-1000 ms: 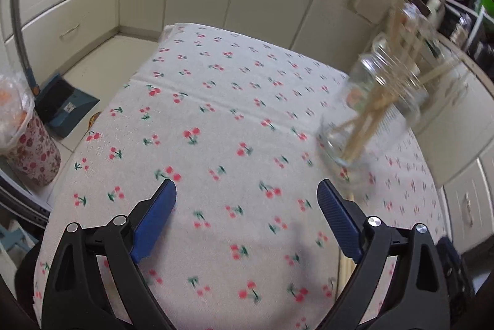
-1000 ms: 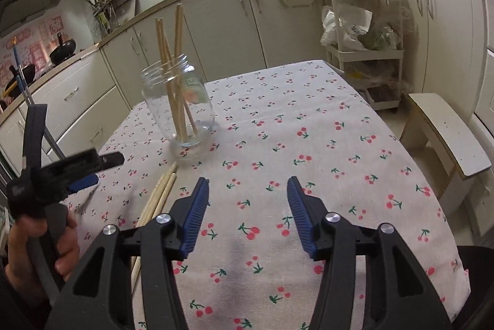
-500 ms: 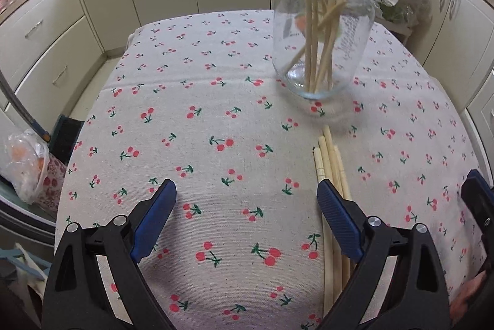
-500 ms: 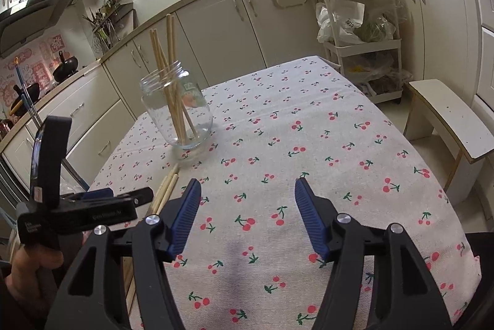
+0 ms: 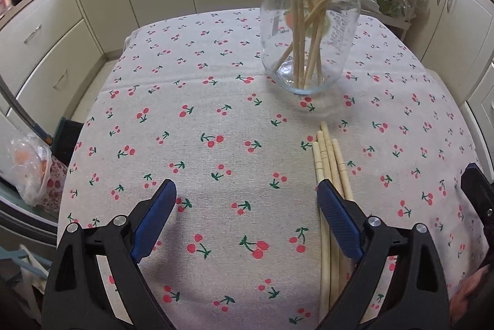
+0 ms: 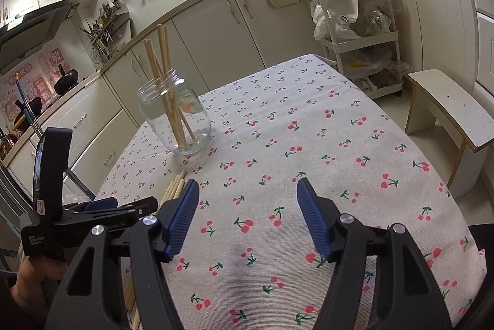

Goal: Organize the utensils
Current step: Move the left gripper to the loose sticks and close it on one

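A clear glass jar (image 5: pixel 308 30) stands upright on the cherry-print tablecloth (image 5: pixel 216 101) with several wooden chopsticks (image 5: pixel 298 21) leaning in it. Several loose chopsticks (image 5: pixel 328 157) lie side by side on the cloth just in front of the jar. My left gripper (image 5: pixel 245 188) hovers open over the cloth, its right finger above the loose chopsticks and nothing between its fingers. In the right wrist view the jar (image 6: pixel 174 117) is at the far left with the loose chopsticks (image 6: pixel 176 186) near it. My right gripper (image 6: pixel 247 185) is open over bare cloth, right of the chopsticks.
Cream kitchen cabinets (image 6: pixel 216 21) ring the table. A white stool (image 6: pixel 447 107) and a shelf trolley with bags (image 6: pixel 355 30) stand off the table's right side. A plastic bag on a patterned bin (image 5: pixel 31 169) sits below the left edge. A hand (image 6: pixel 34 277) holds the left gripper.
The left view has swung so the jar, first blurred at the right, now stands ahead, and the loose chopsticks have come under its right finger. The right gripper's jaws have widened.
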`<state>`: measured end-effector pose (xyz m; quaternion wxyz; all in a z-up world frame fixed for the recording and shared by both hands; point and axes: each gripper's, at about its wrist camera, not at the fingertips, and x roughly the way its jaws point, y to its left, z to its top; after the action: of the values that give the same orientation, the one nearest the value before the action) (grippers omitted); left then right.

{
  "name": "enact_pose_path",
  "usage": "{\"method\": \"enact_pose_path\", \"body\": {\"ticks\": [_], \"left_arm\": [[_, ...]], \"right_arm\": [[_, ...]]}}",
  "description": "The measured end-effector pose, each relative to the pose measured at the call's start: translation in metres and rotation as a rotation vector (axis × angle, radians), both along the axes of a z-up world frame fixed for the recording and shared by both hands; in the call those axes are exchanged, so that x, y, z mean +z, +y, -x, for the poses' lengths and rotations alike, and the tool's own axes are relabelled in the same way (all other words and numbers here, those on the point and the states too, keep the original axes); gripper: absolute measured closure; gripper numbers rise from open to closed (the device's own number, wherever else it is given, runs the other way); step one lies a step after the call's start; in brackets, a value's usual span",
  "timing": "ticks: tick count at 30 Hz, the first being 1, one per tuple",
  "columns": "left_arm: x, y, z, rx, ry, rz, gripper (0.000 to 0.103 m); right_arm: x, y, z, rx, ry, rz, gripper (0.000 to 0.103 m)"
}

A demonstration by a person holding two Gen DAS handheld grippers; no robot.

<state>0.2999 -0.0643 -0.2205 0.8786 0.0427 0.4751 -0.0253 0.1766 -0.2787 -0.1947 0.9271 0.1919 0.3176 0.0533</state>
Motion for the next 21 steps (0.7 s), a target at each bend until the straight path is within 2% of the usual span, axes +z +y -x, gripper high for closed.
{"method": "enact_pose_path", "body": {"ticks": [11,21], "left_arm": [[-0.0038,0.0020,-0.0003,0.010,0.011,-0.051,0.014],[0.0024,0.0001,0.0027,-0.007,0.014,0.010,0.014]], "right_arm": [[0.0004,-0.0018,0.0000,0.001,0.000,-0.006,0.038],[0.0003,-0.0028,0.0003,-0.001,-0.002,-0.017,0.037]]}}
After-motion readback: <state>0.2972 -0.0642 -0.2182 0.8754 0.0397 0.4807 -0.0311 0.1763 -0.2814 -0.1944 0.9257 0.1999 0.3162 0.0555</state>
